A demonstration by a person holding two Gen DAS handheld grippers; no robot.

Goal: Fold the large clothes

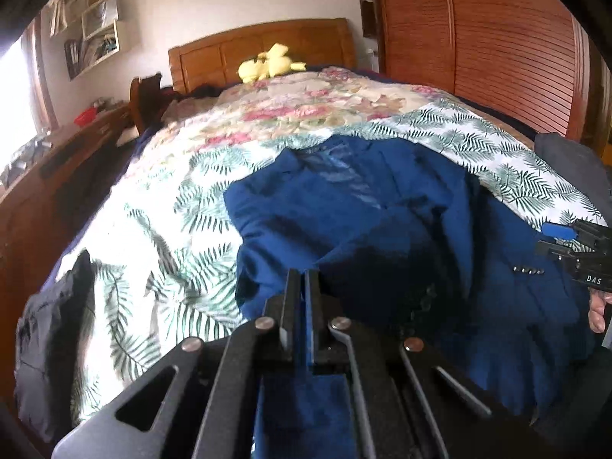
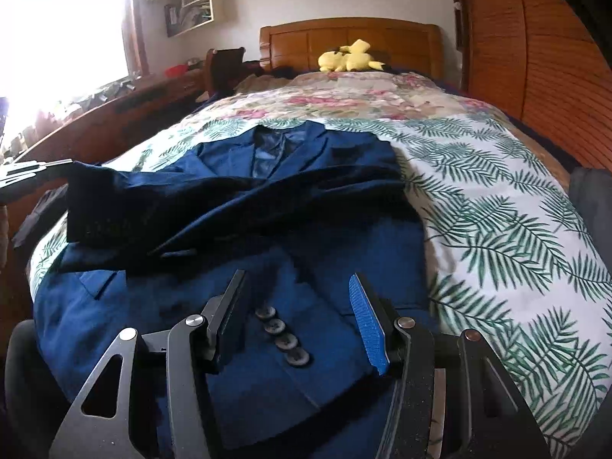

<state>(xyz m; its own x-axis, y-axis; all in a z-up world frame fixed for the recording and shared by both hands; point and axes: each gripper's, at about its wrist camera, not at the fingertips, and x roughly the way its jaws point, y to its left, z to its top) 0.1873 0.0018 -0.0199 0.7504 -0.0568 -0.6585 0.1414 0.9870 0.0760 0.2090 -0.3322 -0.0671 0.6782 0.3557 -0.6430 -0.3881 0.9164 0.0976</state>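
Jacket: a dark blue suit jacket [image 2: 244, 206] lies face up on the near end of a bed, collar toward the headboard, one sleeve folded across its chest.
Bed: a leaf-print cover [image 2: 497, 229] lies under the jacket; a floral quilt [image 2: 344, 95] sits beyond it, with a yellow plush toy [image 2: 350, 59] by the wooden headboard [image 2: 344, 38].
Left gripper: the left gripper [image 1: 304, 298] has its jaws pressed together, pinching a strip of the jacket's blue cloth.
Right gripper: the right gripper [image 2: 298, 306] has its jaws spread on either side of a sleeve cuff with four dark cuff buttons [image 2: 281, 334]; the pads do not press the cloth.
Containers: wall shelves [image 1: 91, 26] hold books and papers, too blurred to make out.
Left view only: a dark garment [image 1: 49, 336] at the bed's left edge, and fingers [image 1: 596, 311] at the right gripper.
Right view only: a bright window [image 2: 65, 34] and a cluttered sill.
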